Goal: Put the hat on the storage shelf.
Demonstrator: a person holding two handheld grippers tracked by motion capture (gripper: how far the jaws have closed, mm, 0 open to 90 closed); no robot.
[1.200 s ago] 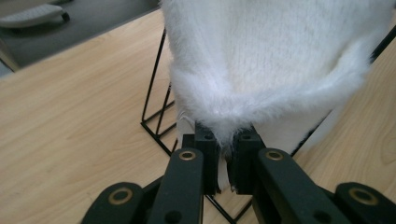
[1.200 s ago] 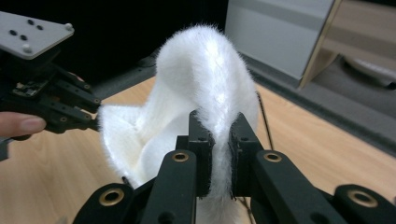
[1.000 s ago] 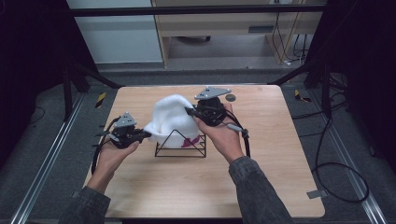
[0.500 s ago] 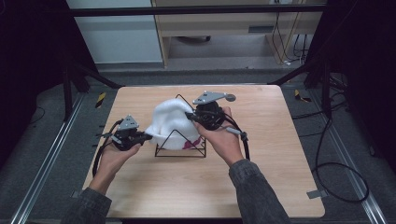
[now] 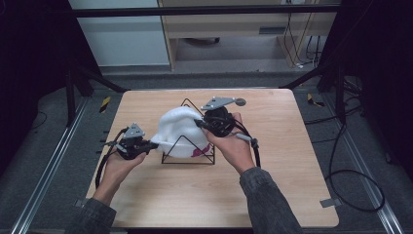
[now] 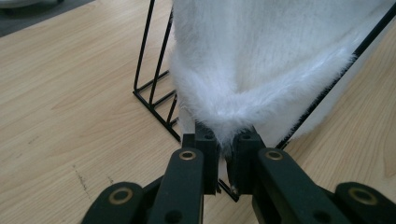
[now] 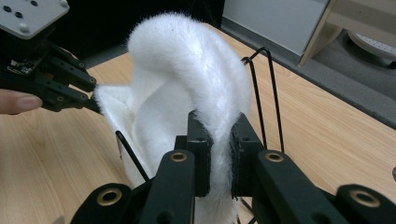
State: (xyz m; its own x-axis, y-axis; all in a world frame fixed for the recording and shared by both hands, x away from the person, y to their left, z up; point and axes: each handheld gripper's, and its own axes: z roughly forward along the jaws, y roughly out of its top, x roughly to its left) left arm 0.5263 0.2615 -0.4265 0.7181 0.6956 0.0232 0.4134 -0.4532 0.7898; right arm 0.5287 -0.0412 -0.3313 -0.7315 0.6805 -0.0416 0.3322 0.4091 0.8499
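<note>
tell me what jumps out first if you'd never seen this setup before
A fluffy white fabric piece draped over a black wire rack at the middle of the wooden table catches the eye first. Next come the two hand-held grippers pinching it from both sides: the left gripper clamps its lower edge, and the right gripper grips a raised fold.
</note>
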